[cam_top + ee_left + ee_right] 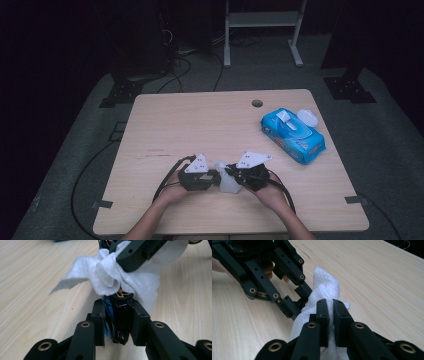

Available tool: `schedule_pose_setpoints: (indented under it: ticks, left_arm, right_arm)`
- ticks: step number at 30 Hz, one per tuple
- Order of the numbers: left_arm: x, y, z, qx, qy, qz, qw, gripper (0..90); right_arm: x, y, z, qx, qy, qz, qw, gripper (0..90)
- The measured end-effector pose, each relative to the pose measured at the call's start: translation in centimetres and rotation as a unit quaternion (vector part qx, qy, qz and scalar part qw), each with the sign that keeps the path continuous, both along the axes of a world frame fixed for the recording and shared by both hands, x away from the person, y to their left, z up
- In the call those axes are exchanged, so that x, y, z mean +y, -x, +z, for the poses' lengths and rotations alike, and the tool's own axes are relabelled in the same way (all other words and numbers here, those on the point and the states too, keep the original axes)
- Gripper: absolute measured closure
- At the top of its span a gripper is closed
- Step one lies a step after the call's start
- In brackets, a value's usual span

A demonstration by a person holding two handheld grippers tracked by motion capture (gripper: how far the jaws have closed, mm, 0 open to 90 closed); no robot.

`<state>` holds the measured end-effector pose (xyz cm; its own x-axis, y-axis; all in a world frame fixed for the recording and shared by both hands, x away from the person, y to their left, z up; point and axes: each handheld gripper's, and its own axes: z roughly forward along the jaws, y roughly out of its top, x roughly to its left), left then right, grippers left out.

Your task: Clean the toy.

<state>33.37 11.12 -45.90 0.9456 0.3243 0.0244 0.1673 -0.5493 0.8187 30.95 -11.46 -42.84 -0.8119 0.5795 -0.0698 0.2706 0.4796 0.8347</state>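
Observation:
My left gripper (119, 308) is shut on a small dark glossy object (120, 321) with a blue side; I cannot tell what it is. A crumpled white wipe (107, 277) lies over the object's far end. My right gripper (331, 307) is shut on that wipe (325, 287) and faces the left gripper's fingers (287, 303) closely. In the high view the left gripper (215, 176) and the right gripper (232, 173) meet tip to tip near the table's front edge, with the wipe (228, 185) bunched between them.
A blue pack of wet wipes (292, 136) with its white lid (306, 118) flipped open lies at the right of the wooden table (200, 120). A cable hole (257, 103) sits near the far edge. Cables trail off the front corners.

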Motion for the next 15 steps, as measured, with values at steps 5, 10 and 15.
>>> schedule_pose_setpoints:
  ticks: [5,10,15]
  left_arm:
    - [0.2,-0.2,0.0,0.001,-0.001,0.0,1.0,69.4]
    - [0.5,-0.1,0.1,0.002,-0.004,0.0,1.0,69.5]
    - [0.4,0.0,0.2,0.0,-0.008,0.0,1.0,69.5]
  right_arm:
    - [-3.1,-1.0,-0.2,0.009,-0.012,-0.057,0.9983,83.5]
    - [-4.5,-1.3,-0.2,0.012,-0.011,-0.075,0.997,83.5]
    - [-5.8,-1.6,-0.5,0.012,-0.024,-0.088,0.9958,83.5]
